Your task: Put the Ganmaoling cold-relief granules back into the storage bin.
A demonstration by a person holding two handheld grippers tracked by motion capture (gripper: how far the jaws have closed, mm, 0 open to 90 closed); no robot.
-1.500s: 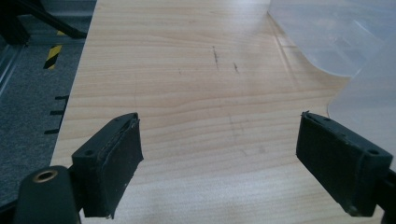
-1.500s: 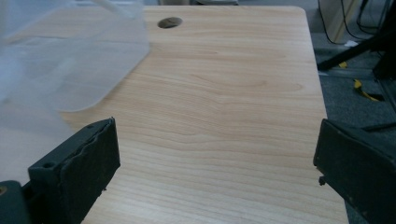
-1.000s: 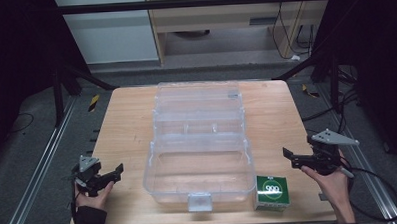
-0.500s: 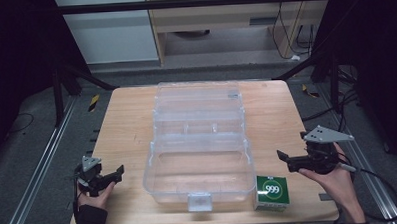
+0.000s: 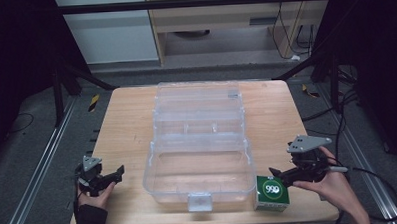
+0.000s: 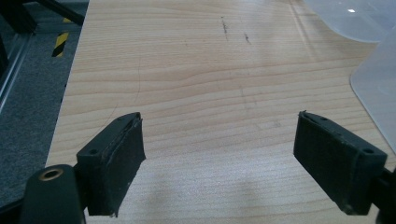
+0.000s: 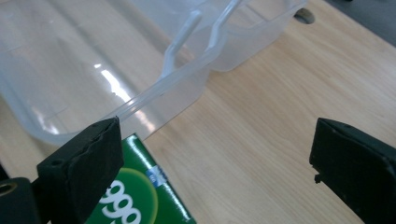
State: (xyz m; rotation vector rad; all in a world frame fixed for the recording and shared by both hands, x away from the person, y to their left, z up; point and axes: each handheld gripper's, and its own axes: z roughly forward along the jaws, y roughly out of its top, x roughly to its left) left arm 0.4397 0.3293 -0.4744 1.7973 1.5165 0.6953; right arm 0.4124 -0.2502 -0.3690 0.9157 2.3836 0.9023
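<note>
clear plastic case (image 5: 198,157) open on table (image 5: 127,124), green box (image 5: 272,192) beside it

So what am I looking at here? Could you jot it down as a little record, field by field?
Setting: wooden table, person at the near edge
Main object: clear plastic box, open, looks empty
Small object: green box marked 999, beside the clear box's near right corner
Left gripper: open, over bare wood near the table's left edge
Right gripper: open, just above the green box, holding nothing
Left hand: holds the left gripper
Right hand: holds the right gripper
</note>
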